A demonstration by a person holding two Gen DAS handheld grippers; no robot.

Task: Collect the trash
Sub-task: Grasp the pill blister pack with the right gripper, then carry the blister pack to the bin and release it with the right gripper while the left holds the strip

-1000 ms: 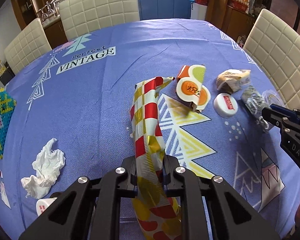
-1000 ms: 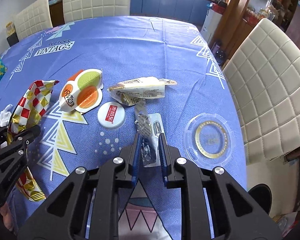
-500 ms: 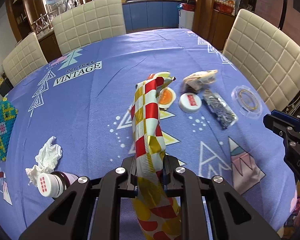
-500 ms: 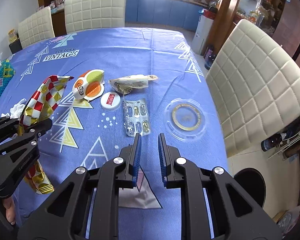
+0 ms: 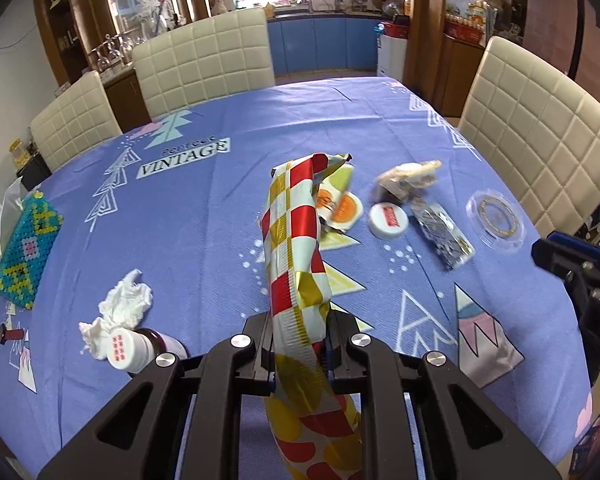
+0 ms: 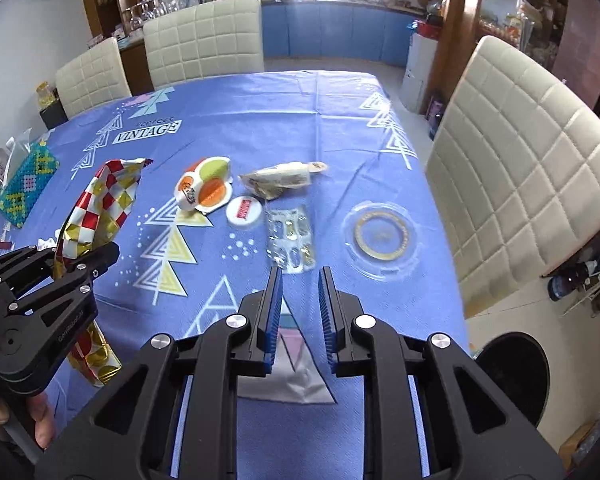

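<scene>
My left gripper (image 5: 298,326) is shut on a red, white and gold checked foil wrapper (image 5: 296,248) that stands up between its fingers; the same wrapper (image 6: 100,208) shows at the left of the right wrist view. My right gripper (image 6: 299,280) hangs above the table with its jaws opening and nothing between them. Just beyond its fingertips lies a silver blister pack (image 6: 291,238). Farther out lie a white cap (image 6: 242,212), an orange and green packet (image 6: 204,190), a crumpled clear wrapper (image 6: 280,178) and a clear round lid (image 6: 380,236).
A crumpled tissue (image 5: 120,308) and a small bottle with a white cap (image 5: 130,350) lie near the left gripper. A beaded box (image 5: 22,248) sits at the table's left edge. Cream chairs (image 6: 520,184) ring the blue tablecloth (image 5: 204,208). A dark bin (image 6: 512,376) stands on the floor at right.
The right gripper let go of the blister pack, which now lies on the table, drew back and up, and its jaws have parted. The left gripper rose and pulled back with the wrapper.
</scene>
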